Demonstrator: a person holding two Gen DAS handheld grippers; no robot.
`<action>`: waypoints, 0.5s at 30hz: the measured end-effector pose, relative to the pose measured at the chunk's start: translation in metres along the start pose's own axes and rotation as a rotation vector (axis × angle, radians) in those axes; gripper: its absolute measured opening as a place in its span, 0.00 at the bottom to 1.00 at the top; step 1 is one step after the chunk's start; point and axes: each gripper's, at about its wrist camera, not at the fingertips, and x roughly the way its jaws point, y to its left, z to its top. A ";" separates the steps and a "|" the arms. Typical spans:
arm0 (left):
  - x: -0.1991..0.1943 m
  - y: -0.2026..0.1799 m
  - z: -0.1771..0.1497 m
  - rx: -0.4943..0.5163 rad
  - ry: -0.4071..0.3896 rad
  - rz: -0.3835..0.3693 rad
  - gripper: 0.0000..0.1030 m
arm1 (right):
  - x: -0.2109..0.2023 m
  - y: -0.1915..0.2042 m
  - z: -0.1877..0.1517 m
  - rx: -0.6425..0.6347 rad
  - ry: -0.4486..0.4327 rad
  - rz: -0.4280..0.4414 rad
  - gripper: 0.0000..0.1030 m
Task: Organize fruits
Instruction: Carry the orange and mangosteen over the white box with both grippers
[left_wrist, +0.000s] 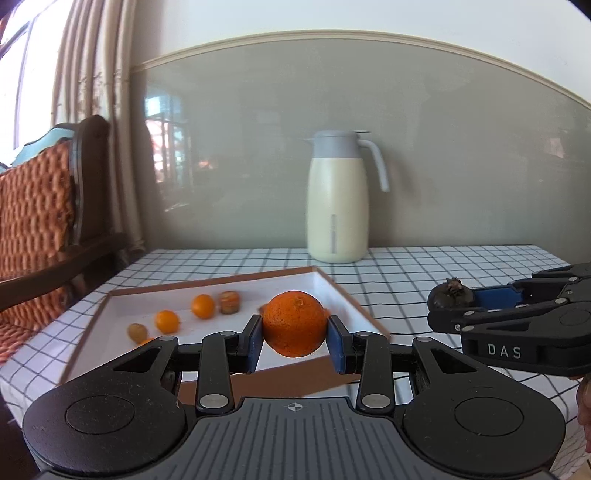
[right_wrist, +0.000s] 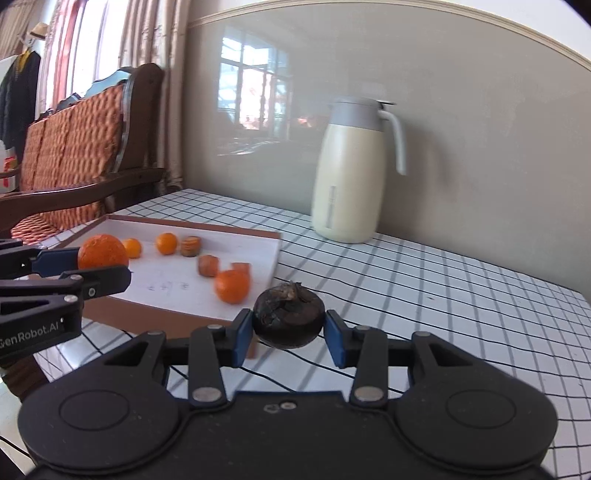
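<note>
Left tongs (left_wrist: 294, 334) pinch an orange (left_wrist: 294, 323); right tongs (right_wrist: 288, 334) pinch a dark fruit (right_wrist: 288, 319), both held above the counter (right_wrist: 424, 280). Round skins may slip from the pads, letting either fruit roll past the tray (right_wrist: 275, 254).

A cream jug (left_wrist: 338, 201) with a grey lid and handle stood upright at the back of my table, close to the grey wall panel (left_wrist: 443, 147). The checked cloth (left_wrist: 424, 273) ran under it, white with dark lines. To my left sat a dark wooden bench (right_wrist: 85, 147) with orange woven cushions, and behind it hung pale curtains (left_wrist: 96, 66) beside a bright window (left_wrist: 22, 74). Dark clothing (right_wrist: 16, 96) hung further off.
</note>
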 end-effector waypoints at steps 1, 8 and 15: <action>-0.001 0.004 0.000 -0.005 -0.001 0.009 0.36 | 0.001 0.004 0.001 -0.004 -0.002 0.007 0.32; -0.003 0.039 -0.004 -0.038 -0.006 0.078 0.36 | 0.011 0.030 0.010 -0.022 -0.020 0.052 0.32; 0.000 0.073 -0.006 -0.066 -0.007 0.143 0.36 | 0.018 0.054 0.026 -0.042 -0.053 0.102 0.32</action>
